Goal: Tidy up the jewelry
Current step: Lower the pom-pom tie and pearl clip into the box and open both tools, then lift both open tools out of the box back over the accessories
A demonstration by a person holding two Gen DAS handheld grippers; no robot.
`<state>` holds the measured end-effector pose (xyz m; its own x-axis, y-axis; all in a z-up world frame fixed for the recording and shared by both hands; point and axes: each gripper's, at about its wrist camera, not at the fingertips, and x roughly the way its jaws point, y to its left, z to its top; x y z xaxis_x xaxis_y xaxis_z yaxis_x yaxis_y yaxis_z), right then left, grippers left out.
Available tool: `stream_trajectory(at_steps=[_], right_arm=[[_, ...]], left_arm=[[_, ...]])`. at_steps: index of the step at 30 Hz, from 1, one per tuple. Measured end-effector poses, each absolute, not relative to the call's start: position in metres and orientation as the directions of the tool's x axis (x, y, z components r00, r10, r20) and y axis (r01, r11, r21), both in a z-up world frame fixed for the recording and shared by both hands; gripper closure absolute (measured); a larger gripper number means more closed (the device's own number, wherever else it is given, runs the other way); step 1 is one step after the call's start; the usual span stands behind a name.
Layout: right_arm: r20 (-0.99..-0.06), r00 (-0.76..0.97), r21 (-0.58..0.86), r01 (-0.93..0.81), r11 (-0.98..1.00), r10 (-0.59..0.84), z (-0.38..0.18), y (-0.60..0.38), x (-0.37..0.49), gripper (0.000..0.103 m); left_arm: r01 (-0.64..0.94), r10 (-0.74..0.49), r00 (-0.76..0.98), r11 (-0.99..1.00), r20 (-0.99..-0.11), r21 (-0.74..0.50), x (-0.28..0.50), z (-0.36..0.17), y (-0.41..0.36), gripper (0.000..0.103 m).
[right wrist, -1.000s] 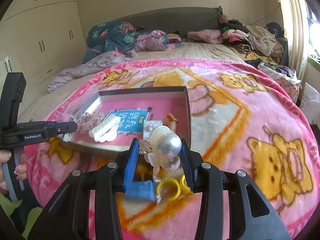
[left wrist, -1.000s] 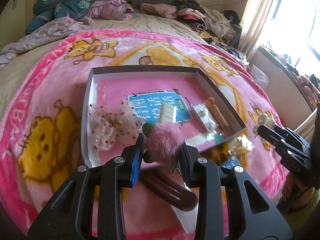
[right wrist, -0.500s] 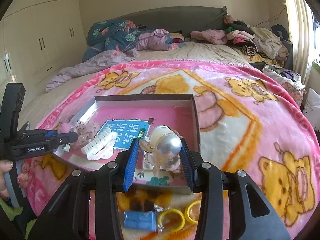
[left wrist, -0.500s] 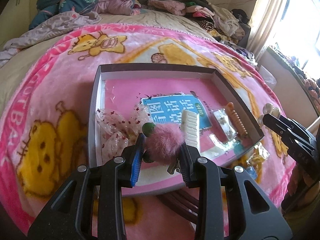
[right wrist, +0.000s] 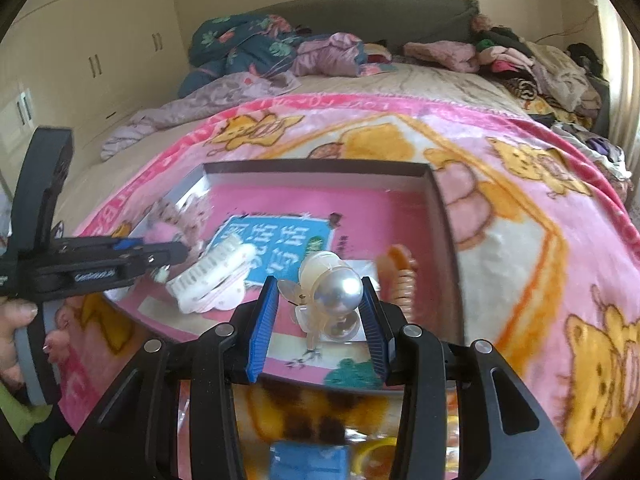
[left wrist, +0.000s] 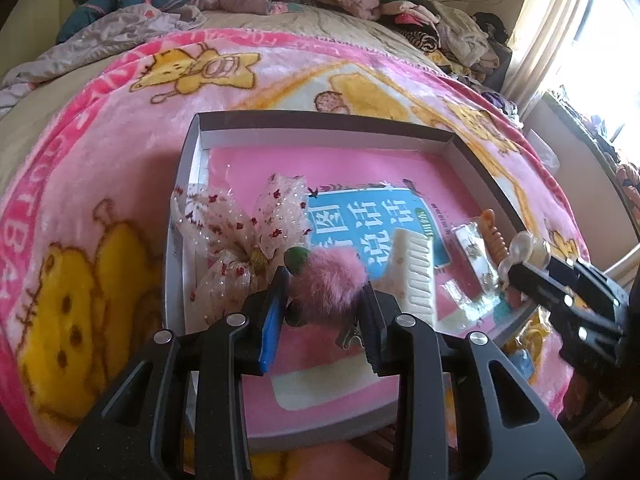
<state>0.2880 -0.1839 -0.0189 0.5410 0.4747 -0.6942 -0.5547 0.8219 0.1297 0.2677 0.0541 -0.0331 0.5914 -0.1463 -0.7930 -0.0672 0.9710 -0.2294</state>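
A shallow grey box (left wrist: 192,184) with a pink floor lies on the pink cartoon blanket. My left gripper (left wrist: 322,280) is shut on a fluffy pink pom-pom hair clip (left wrist: 334,280) with a green bead, held over the box's near left part. My right gripper (right wrist: 318,292) is shut on a pearl hair clip (right wrist: 334,288), held over the box's (right wrist: 436,208) near edge. Inside the box lie a sheer spotted bow (left wrist: 244,228), a white claw clip (left wrist: 416,276), a blue card (left wrist: 360,216) and an orange spiral hair tie (right wrist: 400,276). The right gripper's tip (left wrist: 520,264) shows at the right of the left wrist view.
A blue item (right wrist: 308,460) and yellow rings (right wrist: 376,456) lie on the blanket in front of the box. A dark brown hair clip (left wrist: 384,440) sits under the near rim. Piled clothes (right wrist: 280,52) line the bed's far end. A hand (right wrist: 16,344) holds the left gripper.
Both grippers have moved forward and down, from in front of the box to over its near part, each still holding its clip. The loose items on the blanket slid toward the bottom of the views.
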Motion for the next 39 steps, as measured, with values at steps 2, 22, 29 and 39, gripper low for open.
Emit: stream_trajectory(at_steps=[2,22,29,39], right_arm=[[-0.700,0.527,0.135,-0.566,0.813,0.483,-0.022,-0.178,0.287,0.064],[-0.716,0.490,0.163,-0.576,0.801,0.498,-0.030,-0.170,0.268,0.055],[-0.694,0.523,0.162,-0.556,0.815,0.494,-0.015,-0.188,0.255,0.048],[-0.677,0.566,0.154,-0.517,0.842,0.471,-0.004,-0.219,0.227,0.035]], left_arm=[[-0.069,-0.144,0.590,0.971,-0.795,-0.228,0.269,-0.034,0.056,0.078],[-0.056,-0.150,0.595,0.972,-0.789,-0.227,0.253,-0.031,0.056,0.063],[-0.044,-0.157,0.613,0.972,-0.775,-0.232,0.238,-0.020,0.051,0.051],[-0.031,-0.161,0.644,0.971,-0.748,-0.236,0.206,-0.001,0.046,0.034]])
